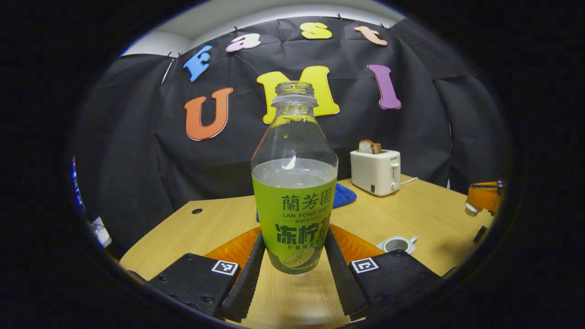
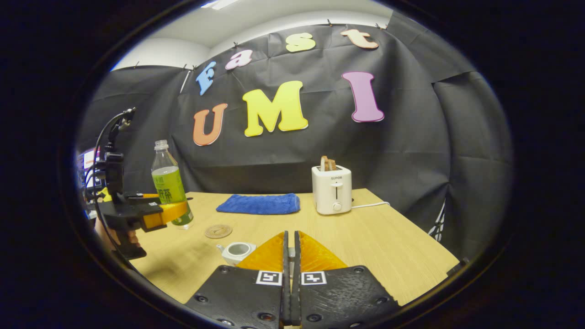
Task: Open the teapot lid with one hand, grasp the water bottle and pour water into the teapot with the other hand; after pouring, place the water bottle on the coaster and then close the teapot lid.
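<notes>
On the pale wooden table (image 2: 365, 237), the left gripper (image 1: 295, 265) clamps the clear plastic water bottle (image 1: 295, 183) upright, beside the round coaster (image 2: 218, 231). The right gripper (image 2: 291, 249) is clenched, possibly on the lid, above the open white teapot (image 2: 237, 251).

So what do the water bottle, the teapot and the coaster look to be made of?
Water bottle: clear, glossy plastic by the look, since the liquid level shows through, with a printed green wrap. Teapot: white and smooth with a soft sheen, probably glazed ceramic. Coaster: thin, matte brown disc, perhaps wood or cork; too small to settle.
</notes>
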Demonstrator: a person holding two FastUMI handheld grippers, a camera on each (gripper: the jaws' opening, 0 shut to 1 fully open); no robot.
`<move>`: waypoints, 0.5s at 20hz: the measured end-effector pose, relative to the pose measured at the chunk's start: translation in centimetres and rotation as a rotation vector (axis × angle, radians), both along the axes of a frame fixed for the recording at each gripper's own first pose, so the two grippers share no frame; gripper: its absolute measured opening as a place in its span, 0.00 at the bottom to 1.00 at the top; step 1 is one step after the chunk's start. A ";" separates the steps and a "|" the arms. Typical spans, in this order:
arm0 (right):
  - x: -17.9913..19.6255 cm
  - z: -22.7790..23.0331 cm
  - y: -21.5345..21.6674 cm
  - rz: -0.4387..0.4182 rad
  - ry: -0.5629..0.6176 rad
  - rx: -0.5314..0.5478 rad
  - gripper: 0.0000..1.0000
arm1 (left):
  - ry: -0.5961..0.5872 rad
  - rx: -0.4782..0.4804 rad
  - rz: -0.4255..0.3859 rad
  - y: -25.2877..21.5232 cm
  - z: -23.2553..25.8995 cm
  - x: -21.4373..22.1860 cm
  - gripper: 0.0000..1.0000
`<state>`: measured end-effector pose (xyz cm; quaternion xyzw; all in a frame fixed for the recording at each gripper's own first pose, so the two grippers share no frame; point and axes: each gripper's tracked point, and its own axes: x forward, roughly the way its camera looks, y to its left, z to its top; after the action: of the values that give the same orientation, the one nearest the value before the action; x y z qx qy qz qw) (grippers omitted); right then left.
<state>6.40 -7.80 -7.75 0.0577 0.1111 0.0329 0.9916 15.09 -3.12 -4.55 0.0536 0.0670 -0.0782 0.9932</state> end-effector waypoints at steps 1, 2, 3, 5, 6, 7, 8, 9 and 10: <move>0.0 -0.1 -0.1 -0.004 0.001 0.001 0.01 | -0.028 -0.023 -0.010 -0.1 0.3 0.9 0.75; 0.1 -0.2 -0.1 -0.005 0.003 0.001 0.01 | -0.046 -0.027 -0.004 0.1 0.3 1.9 0.75; 0.2 -0.4 -0.2 -0.008 0.006 -0.001 0.01 | -0.053 -0.027 0.003 0.5 0.1 3.0 0.75; 0.4 -0.9 -0.3 -0.012 0.014 -0.002 0.01 | -0.033 -0.029 -0.001 0.6 -0.9 4.7 0.75; 0.7 -1.2 -0.4 -0.014 0.020 -0.003 0.01 | -0.026 -0.034 -0.008 0.5 -1.3 5.5 0.75; 0.9 -1.4 -0.3 -0.015 0.025 -0.004 0.00 | -0.017 -0.034 -0.012 0.5 -1.8 6.1 0.75; 1.1 -1.7 -0.3 -0.017 0.031 -0.005 0.01 | -0.010 -0.034 -0.017 0.4 -2.2 6.7 0.75; 1.2 -2.1 -0.2 -0.017 0.038 -0.004 0.01 | -0.007 -0.035 -0.026 0.2 -2.6 7.3 0.75; 1.5 -2.3 -0.1 -0.016 0.045 -0.004 0.01 | 0.000 -0.034 -0.034 0.0 -3.1 8.0 0.75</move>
<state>7.86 -7.94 -10.10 0.0572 0.1331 0.0233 0.9892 23.08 -3.13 -7.62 0.0380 0.0649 -0.0964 0.9925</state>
